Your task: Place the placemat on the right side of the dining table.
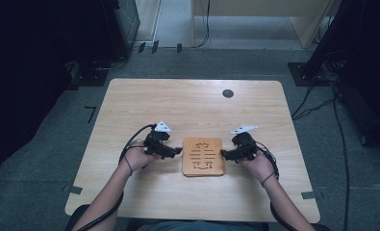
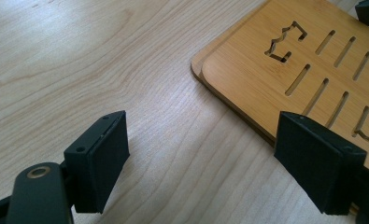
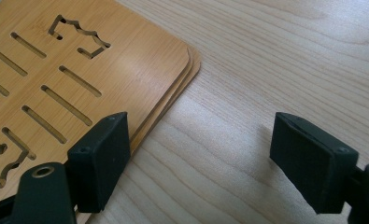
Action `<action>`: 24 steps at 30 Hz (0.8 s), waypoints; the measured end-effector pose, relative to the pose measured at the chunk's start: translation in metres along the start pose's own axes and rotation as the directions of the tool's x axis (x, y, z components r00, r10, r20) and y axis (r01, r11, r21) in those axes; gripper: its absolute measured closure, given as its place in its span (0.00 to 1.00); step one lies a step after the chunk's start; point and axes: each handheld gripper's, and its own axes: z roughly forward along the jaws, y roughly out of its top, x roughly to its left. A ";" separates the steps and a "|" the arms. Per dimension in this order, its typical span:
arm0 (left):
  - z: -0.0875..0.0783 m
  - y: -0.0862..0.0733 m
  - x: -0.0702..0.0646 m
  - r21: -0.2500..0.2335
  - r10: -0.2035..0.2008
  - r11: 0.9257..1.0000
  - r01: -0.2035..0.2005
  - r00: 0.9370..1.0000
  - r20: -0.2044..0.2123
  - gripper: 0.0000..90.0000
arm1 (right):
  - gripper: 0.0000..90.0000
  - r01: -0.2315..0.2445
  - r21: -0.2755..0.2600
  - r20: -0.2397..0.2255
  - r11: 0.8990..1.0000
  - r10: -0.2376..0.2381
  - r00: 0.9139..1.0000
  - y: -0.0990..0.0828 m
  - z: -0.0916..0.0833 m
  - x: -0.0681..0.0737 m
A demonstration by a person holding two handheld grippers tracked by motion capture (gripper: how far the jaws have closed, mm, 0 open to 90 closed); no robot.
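A square bamboo board (image 1: 203,156) with cut-out slots and a crown shape lies flat in the middle of the light wooden table (image 1: 192,103). It looks like two thin boards stacked (image 3: 173,93). My left gripper (image 1: 178,151) sits at the board's left edge, open, one jaw over the board (image 2: 275,70) and one over bare table. My right gripper (image 1: 224,154) sits at the board's right edge, also open, with one jaw above the board's corner and nothing pressed between the pads. Both grippers (image 2: 201,163) (image 3: 198,163) hover low over the table.
A round dark grommet hole (image 1: 228,93) sits near the table's far edge. Cables trail on the grey floor (image 1: 317,106) to the right. Dark equipment stands at both far corners, and a pale wooden cabinet (image 1: 259,19) stands behind the table.
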 end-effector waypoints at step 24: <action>-0.001 -0.001 0.000 -0.001 -0.002 1.000 0.002 1.000 0.000 0.19 | 0.22 0.028 0.002 -0.001 1.000 -0.028 1.000 0.003 0.001 0.007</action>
